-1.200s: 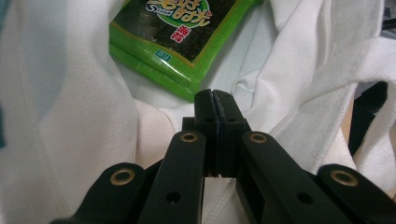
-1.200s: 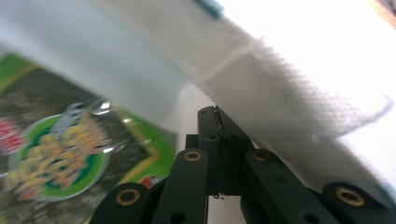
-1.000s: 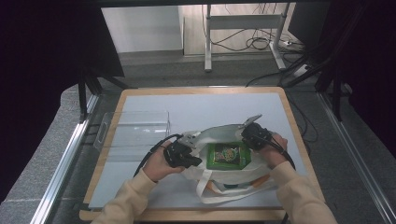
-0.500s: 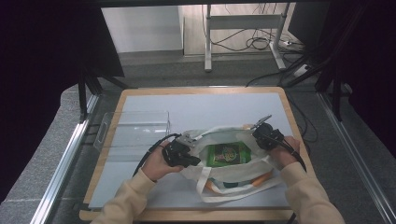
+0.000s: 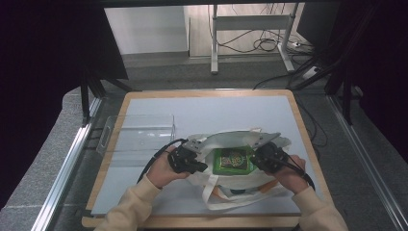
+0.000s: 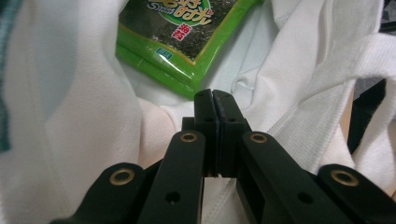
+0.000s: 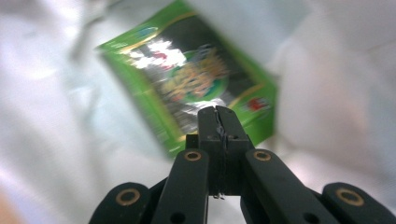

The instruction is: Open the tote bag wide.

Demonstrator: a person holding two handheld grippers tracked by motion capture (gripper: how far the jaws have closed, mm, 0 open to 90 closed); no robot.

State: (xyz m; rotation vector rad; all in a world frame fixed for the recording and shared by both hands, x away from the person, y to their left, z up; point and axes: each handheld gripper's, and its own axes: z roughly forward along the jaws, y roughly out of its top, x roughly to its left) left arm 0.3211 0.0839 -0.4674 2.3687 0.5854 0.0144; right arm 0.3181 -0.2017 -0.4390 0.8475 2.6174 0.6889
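Note:
A white cloth tote bag (image 5: 226, 140) lies on the table with its mouth open, and a green snack packet (image 5: 233, 159) lies flat inside. My left gripper (image 5: 204, 168) is at the bag's left rim, pointing in. In the left gripper view its jaws (image 6: 212, 95) are pressed shut just short of the packet (image 6: 187, 37), over white fabric (image 6: 84, 116), with nothing visible between them. My right gripper (image 5: 254, 161) is at the right rim. In the blurred right gripper view its shut jaws (image 7: 217, 112) hover over the packet (image 7: 187, 88).
A clear plastic box (image 5: 139, 134) stands just left of the bag. The bag's handles (image 5: 216, 198) trail toward the table's front wooden edge (image 5: 192, 222). The white mat (image 5: 216, 108) stretches behind the bag. Metal rails run along both sides of the table.
My right gripper swung out to the right, then came back left and nearer the person, over the bag's right rim. The bag's mouth shifted with it. The left gripper stayed put.

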